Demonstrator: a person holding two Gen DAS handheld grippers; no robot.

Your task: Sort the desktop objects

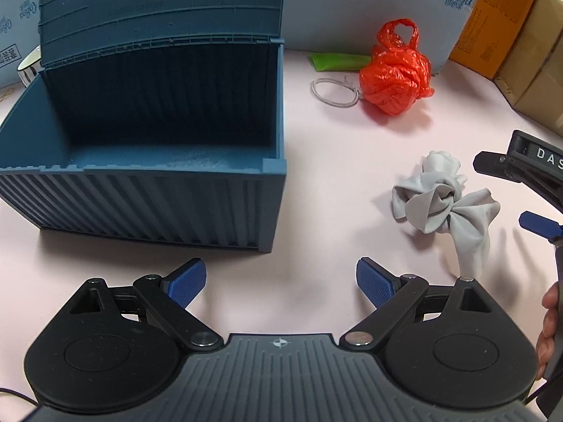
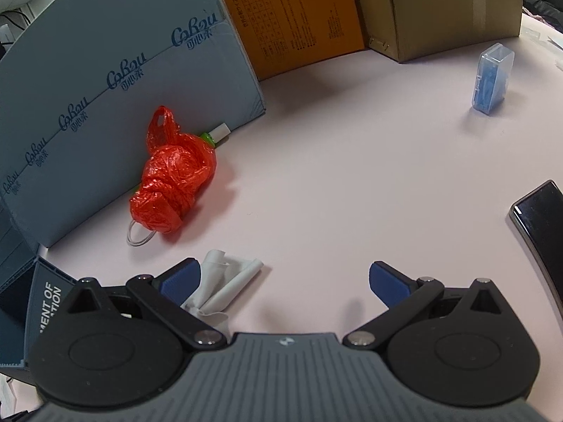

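Note:
An open blue storage box [image 1: 274, 183] with its lid up stands at the left in the left wrist view; it looks empty. A crumpled grey cloth [image 1: 443, 200] lies on the pink table to its right, and it shows beside my right gripper's left finger [image 2: 225, 281]. A knotted red plastic bag [image 1: 394, 77] [image 2: 172, 183] lies further back, with a white elastic loop [image 1: 330, 93] and a green tube [image 1: 337, 61] beside it. My left gripper [image 1: 281, 281] is open and empty in front of the box. My right gripper [image 2: 285, 285] is open and empty, just right of the cloth.
A grey-blue carton [image 2: 105, 88], an orange box [image 2: 295, 17] and brown cardboard boxes [image 2: 440, 7] line the back. A small clear case with blue contents [image 2: 492, 81] stands far right. A dark phone [image 2: 542, 218] lies at the right edge. A mug [image 1: 30, 65] sits behind the box.

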